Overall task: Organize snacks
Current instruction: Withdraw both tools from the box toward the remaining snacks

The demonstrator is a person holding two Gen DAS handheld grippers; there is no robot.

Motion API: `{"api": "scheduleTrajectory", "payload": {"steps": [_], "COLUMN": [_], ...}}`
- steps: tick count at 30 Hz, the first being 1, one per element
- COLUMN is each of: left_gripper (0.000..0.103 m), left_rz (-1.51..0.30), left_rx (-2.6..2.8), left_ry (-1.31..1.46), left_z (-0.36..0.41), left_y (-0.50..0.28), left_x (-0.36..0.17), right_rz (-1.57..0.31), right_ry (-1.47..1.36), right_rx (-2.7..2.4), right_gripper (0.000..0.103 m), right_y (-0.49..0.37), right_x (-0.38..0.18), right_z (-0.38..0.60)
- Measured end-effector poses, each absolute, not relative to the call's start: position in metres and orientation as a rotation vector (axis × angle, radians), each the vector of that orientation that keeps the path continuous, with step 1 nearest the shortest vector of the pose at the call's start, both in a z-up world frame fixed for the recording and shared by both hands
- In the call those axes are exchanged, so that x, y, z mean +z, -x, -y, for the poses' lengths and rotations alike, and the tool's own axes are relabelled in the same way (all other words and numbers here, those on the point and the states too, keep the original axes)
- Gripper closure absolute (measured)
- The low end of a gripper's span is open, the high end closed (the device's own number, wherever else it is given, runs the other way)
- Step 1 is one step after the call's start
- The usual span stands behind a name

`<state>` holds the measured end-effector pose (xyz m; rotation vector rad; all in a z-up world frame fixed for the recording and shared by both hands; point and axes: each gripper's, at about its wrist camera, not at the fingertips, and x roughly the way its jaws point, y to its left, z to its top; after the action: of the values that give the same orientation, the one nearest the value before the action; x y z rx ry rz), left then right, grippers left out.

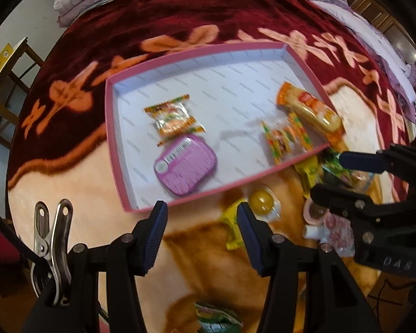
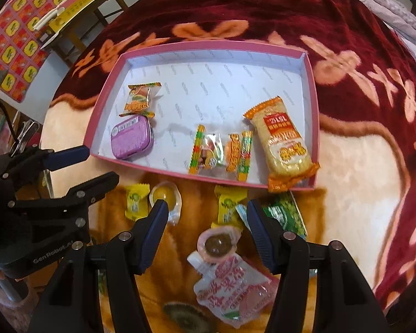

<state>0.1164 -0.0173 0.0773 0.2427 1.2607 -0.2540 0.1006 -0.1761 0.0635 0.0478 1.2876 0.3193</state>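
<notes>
1. Pink-rimmed shallow tray [image 2: 309, 63] with white lined floor sits on a maroon and cream floral blanket [image 2: 360, 166]; looks like a bed, bedding folded at the far edge.
2. Left hand-held gripper [image 1: 202, 212] is at far left in the right wrist view, jaws apart, nothing between them, hovering just off the tray's near left corner.
3. Tray, left part: orange burger-print candy pack [image 2: 140, 98], purple tin [image 2: 131, 138] touching it on the near side.
4. Tray, middle near wall: two small clear candy packs with striped edges [image 2: 208, 149], side by side.
5. Tray, right: long orange rice cracker pack [image 2: 285, 141], its near end overhanging the tray's rim.
6. Blanket in front of the tray, left to right: yellow candy [image 2: 134, 202], clear jelly cup with yellow centre [image 2: 165, 195], second yellow candy [image 2: 227, 206], green packet [image 2: 284, 213].
7. Nearer the camera: pink jelly cup with dark centre [image 2: 217, 242], touching a white and pink spout pouch [image 2: 233, 285].
8. Right hand-held gripper [image 2: 208, 211] has jaws apart, empty, pointing steeply down over the pink cup and pouch, not touching them.
9. Steel spring clip [image 1: 51, 238] is on the left gripper's body.
</notes>
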Motion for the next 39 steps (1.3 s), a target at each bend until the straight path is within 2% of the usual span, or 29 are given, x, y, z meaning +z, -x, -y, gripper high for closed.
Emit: {"api": "scheduleTrajectory", "payload": {"steps": [14,32,39], "left_gripper": [0.048,0.048,0.048], "left_rz": [-1.333,-1.383,-1.398], "left_rx": [-0.304,-0.308,-0.308], "left_ry": [-0.237,-0.250,-0.271], "left_z": [0.035,0.048,0.056], "left_y": [-0.102,-0.110,-0.117], "left_x": [0.053,0.026,0.015], "right_rz": [-1.327,-1.395,-1.417], "right_ry": [-0.023,-0.075,-0.012], "right_rx": [0.292,0.251,0.247], "right_gripper": [0.043,0.043,0.043], "right_y": [-0.080,-0.095,-0.089], "right_x": [0.058,0.035,0.035], "right_z": [0.202,0.253,0.277]}}
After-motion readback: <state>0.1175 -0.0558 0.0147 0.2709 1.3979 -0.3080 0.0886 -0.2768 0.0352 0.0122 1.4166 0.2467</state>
